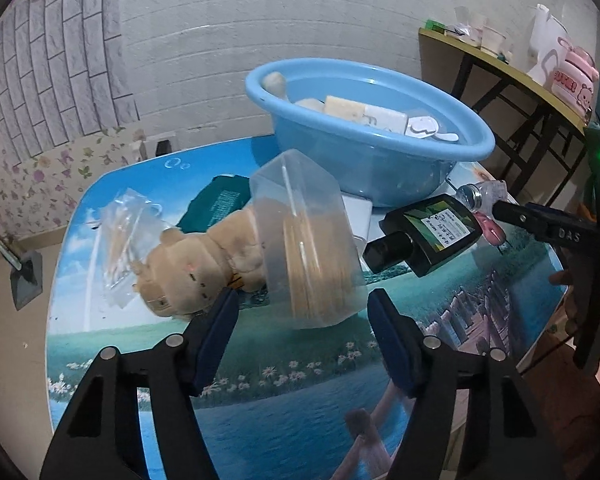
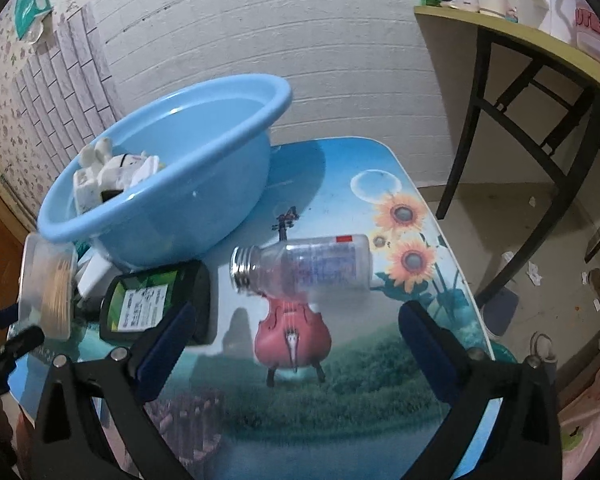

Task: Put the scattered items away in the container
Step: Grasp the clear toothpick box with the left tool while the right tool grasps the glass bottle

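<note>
Basin [image 1: 452, 148] at counter [image 1: 260, 360] rear: several pale items already lodged inside. Left outside, all beside or before it: plush [image 1: 196, 268], clear box [image 1: 308, 240] of sticks, dark bottle [image 1: 432, 236], clear jar [image 2: 312, 264], plastic bag [image 1: 128, 240], green packet [image 1: 216, 200]. Left claw [image 1: 302, 312] half open, empty, short of the box. Right claw [image 2: 296, 332] wide, empty, short of the jar. Task judged partly done.
</note>
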`<state>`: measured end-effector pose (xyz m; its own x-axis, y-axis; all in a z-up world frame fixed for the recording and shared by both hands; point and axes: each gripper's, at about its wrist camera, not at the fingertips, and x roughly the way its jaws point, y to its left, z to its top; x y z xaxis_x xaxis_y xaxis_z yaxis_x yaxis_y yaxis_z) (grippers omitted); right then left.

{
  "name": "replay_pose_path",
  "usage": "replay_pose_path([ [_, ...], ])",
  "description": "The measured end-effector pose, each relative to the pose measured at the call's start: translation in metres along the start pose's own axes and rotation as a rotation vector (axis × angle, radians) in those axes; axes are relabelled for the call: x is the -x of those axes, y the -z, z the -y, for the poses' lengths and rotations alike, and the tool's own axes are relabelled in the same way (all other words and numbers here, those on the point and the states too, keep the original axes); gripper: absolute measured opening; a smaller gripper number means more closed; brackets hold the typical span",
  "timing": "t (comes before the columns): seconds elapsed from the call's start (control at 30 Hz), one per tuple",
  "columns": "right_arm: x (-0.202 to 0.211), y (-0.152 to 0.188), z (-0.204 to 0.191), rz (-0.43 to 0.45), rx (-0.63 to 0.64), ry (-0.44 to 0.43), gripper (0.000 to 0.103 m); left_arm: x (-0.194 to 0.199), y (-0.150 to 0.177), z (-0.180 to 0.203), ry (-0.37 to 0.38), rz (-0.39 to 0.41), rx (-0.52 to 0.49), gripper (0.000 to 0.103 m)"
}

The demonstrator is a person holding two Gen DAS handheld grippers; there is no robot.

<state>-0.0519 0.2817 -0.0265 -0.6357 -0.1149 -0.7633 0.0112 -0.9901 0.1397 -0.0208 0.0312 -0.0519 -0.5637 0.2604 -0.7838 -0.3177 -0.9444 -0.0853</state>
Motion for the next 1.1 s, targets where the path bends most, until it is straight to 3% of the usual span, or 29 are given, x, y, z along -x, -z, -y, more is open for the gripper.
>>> replay_pose_path([
  [0.17,-0.011,-0.008,-0.001,-0.003,0.011,0.022,0.103,-0.008,-0.004,-0.002,0.013,-0.012,0.005,0.066],
  [0.23,-0.017,-0.012,0.000,-0.011,0.017,0.028,0.103,-0.010,-0.005,-0.002,0.041,-0.020,0.007,0.051],
  [0.3,-0.022,-0.013,-0.001,-0.015,0.035,0.039,0.103,-0.010,-0.006,-0.001,0.067,-0.028,0.002,0.044],
  [0.6,-0.031,-0.015,0.005,-0.026,0.023,0.026,0.103,-0.005,-0.006,0.000,0.067,-0.031,0.002,0.037],
  [0.67,-0.031,-0.015,0.006,-0.023,0.030,0.030,0.097,-0.003,-0.006,0.001,0.066,-0.030,-0.006,0.036],
  [0.7,-0.031,-0.014,0.006,-0.020,0.036,0.024,0.087,-0.001,-0.006,0.002,0.064,-0.028,-0.009,0.036],
  [0.73,-0.030,-0.014,0.005,-0.019,0.038,0.026,0.085,0.000,-0.005,0.002,0.061,-0.027,-0.013,0.036],
  [1.1,-0.002,0.002,0.004,-0.002,0.076,-0.020,0.084,0.021,0.007,0.009,0.014,-0.006,-0.038,0.033],
])
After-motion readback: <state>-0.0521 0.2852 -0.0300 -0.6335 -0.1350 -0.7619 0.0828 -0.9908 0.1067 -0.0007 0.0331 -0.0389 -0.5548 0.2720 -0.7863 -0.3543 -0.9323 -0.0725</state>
